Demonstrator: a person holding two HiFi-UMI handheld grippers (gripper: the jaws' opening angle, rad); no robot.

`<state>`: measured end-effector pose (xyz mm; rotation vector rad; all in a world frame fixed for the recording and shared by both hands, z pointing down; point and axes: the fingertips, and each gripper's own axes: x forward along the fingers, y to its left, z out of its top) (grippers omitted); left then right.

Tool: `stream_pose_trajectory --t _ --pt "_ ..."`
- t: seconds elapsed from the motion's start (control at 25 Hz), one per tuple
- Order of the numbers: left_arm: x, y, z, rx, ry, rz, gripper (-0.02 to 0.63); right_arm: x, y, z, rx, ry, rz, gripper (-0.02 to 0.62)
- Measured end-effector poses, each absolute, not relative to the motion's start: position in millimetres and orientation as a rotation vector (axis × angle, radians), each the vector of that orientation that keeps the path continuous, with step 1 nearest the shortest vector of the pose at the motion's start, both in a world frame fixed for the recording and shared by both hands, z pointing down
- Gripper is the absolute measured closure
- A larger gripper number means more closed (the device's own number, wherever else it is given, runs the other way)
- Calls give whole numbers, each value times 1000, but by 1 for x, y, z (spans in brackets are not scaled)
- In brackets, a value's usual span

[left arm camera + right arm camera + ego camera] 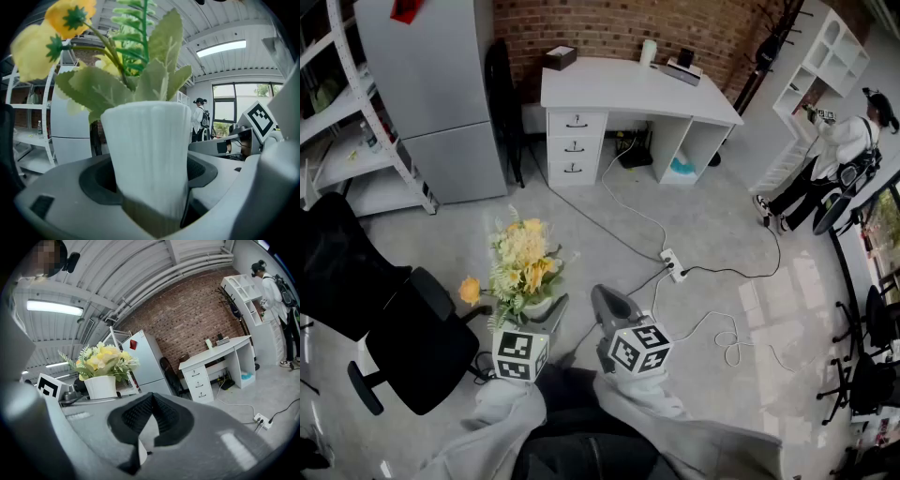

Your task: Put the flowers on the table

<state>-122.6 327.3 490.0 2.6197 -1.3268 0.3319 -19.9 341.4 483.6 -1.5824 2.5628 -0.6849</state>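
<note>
A bunch of yellow and cream artificial flowers [523, 258] is seen in a white ribbed vase [540, 307], which is gripped low on its body by the left gripper [539, 317], the jaws spread wide and pressed against its sides. The vase is kept upright, presumably so that the stems do not tip out while it is carried. The right gripper [607, 302] is held just beside it on the right, its jaws closed together on nothing, apparently kept free. The vase is held above a grey concrete floor [703, 216], not yet on the table [628, 89], a white desk with drawers that stands well apart at the far side against a brick wall [609, 23]. A tall grey cabinet [431, 94] stands to the far left, and black office chairs [403, 337] are at the near left. A power strip [673, 265] with trailing cables lies on the floor between. A person [834, 155] stands by white shelving [825, 56] at the far right.
</note>
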Motion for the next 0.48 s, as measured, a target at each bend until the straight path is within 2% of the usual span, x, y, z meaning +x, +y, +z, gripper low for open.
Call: stream_pose_trajectory --t 0.48 --pt "-118 349 490 2592 -1325 317 227 -9 368 479 -1574 2503 -683 597"
